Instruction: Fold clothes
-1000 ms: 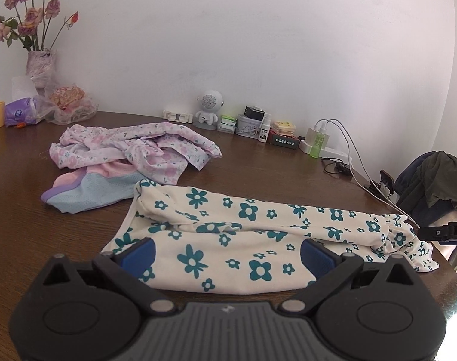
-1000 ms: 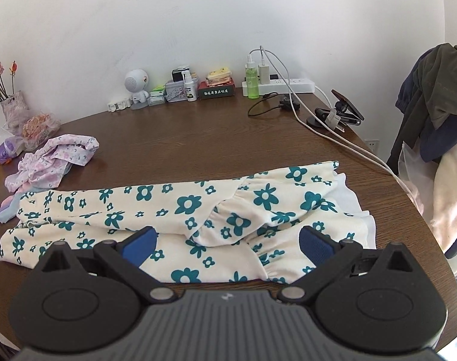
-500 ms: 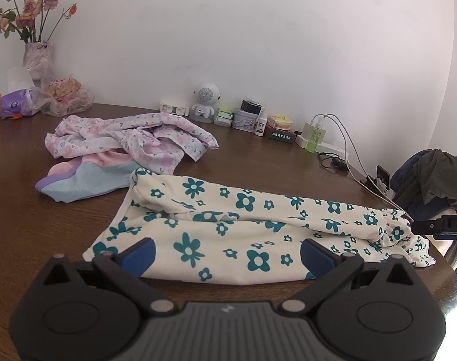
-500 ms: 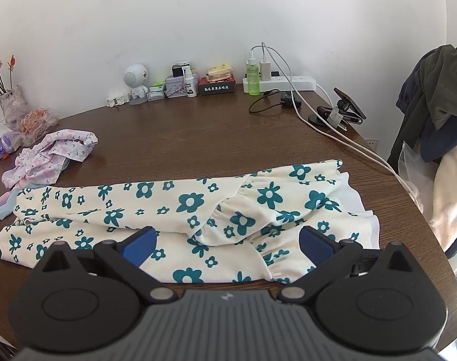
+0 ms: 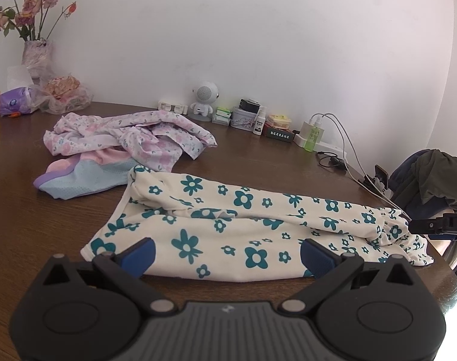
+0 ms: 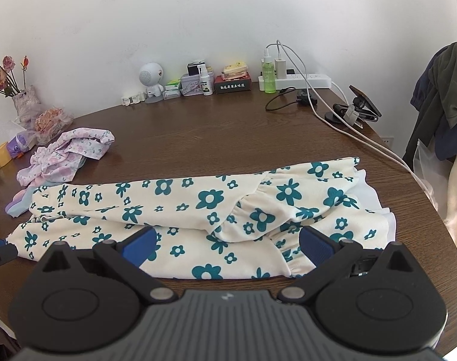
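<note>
Left wrist view: the left gripper (image 5: 227,255) gapes wide, empty, above the near edge of the cream floral garment (image 5: 252,228) spread on the wooden table (image 5: 27,225).

Right wrist view: the right gripper (image 6: 227,248) is likewise spread wide and empty over the garment's near edge.

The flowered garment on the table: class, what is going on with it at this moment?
A person holds a gripper in each hand over a cream garment with teal flowers that lies stretched out on a brown wooden table. The left gripper and the right gripper both have their jaws wide open above its near edge and grip nothing. The garment looks partly folded lengthwise. A crumpled pile of pink flowered clothes waits further back, unfolded.
</note>
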### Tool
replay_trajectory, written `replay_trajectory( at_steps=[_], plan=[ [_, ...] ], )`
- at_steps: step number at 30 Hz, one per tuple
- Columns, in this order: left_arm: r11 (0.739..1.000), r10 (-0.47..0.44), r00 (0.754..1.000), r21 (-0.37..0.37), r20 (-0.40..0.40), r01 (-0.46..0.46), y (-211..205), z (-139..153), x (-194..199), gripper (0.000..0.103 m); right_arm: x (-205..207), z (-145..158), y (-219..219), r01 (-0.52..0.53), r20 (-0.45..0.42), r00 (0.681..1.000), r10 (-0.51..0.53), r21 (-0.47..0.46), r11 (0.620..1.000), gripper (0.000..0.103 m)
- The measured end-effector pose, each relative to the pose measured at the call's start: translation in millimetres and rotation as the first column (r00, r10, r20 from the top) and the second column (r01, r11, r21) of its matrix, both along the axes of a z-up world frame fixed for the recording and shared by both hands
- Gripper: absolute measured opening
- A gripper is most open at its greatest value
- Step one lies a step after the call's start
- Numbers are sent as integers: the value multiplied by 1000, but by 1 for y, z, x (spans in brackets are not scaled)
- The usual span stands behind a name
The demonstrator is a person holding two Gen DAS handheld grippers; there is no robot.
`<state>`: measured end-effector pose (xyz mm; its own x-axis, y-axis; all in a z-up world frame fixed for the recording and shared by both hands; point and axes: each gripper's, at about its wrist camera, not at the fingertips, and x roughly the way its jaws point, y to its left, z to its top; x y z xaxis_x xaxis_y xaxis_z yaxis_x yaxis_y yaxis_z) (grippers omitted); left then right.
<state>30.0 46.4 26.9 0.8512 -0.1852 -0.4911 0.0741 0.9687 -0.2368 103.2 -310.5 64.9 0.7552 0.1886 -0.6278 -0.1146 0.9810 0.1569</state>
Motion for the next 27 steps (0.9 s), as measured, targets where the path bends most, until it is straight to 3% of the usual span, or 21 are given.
replay_trajectory(
  at_steps=[6, 16, 23, 27],
  plan=[
    [1000, -1, 1000, -19, -1, 1, 5, -4, 1, 103, -2, -1, 3, 3, 7, 1000, -3, -23, 1000, 103],
    [999, -4, 999, 36, -33, 5, 16, -6, 19, 103, -19, 1, -15, 6, 159, 987, 16, -139, 990, 103],
    [993, -19, 998, 113, -54, 25, 3, -5, 40, 102, -6, -19, -27, 21, 142, 990, 12, -232, 973, 103],
    [990, -29, 997, 136, -67, 38, -6, -4, 52, 102, -1, -25, -31, -36, 145, 987, 67, -207, 978, 99]
  ],
)
